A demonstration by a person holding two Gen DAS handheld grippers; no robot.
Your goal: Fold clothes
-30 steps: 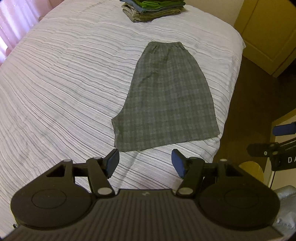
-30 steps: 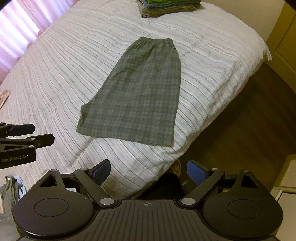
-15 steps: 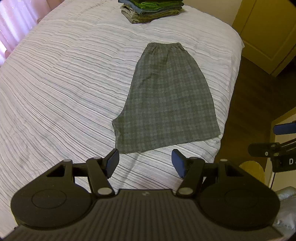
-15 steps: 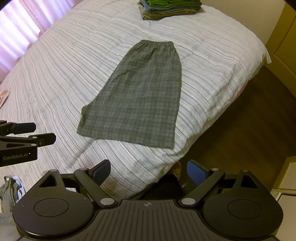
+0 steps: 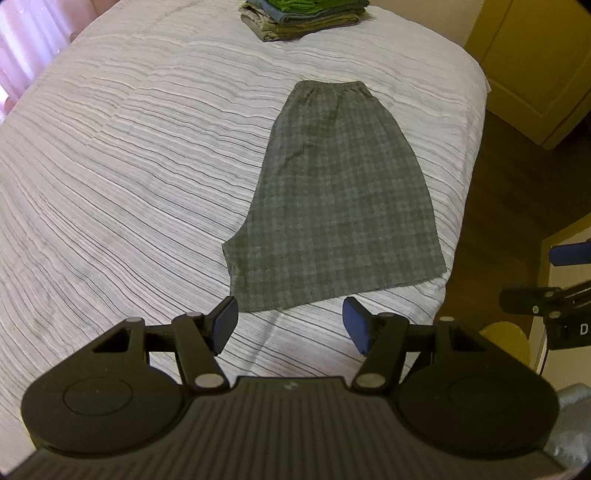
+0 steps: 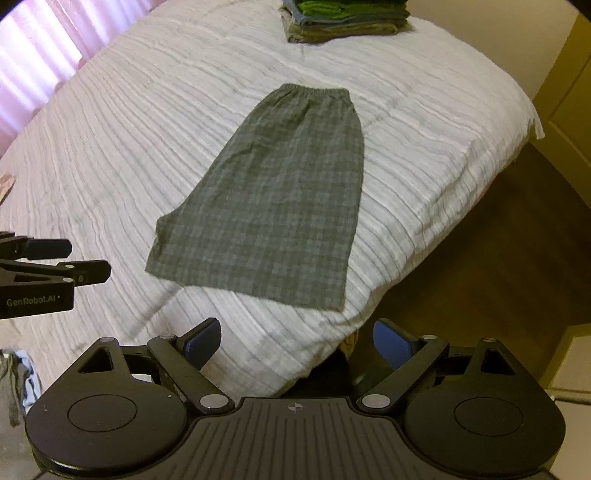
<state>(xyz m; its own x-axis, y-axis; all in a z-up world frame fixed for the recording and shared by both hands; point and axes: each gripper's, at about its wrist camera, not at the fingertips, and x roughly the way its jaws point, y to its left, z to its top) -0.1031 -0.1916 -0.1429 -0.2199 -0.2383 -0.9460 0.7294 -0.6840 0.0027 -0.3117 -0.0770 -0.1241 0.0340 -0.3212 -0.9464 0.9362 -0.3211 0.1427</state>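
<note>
striped white bedspread (image 5: 129, 166) carries grey plaid shorts (image 5: 332, 206) beside wooden floor (image 6: 480, 258).

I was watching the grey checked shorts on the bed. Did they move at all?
No. The grey checked shorts lie flat in the same spot, their waistband still pointing at the folded pile and their hem near the bed's edge.

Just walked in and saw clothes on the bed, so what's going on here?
A person holding two grippers is folding clothes. Grey plaid shorts lie flat on the bed, already halved lengthwise. Both the left gripper and right gripper hover near the hem, jaws open, holding nothing. A folded pile sits at the far end.
</note>
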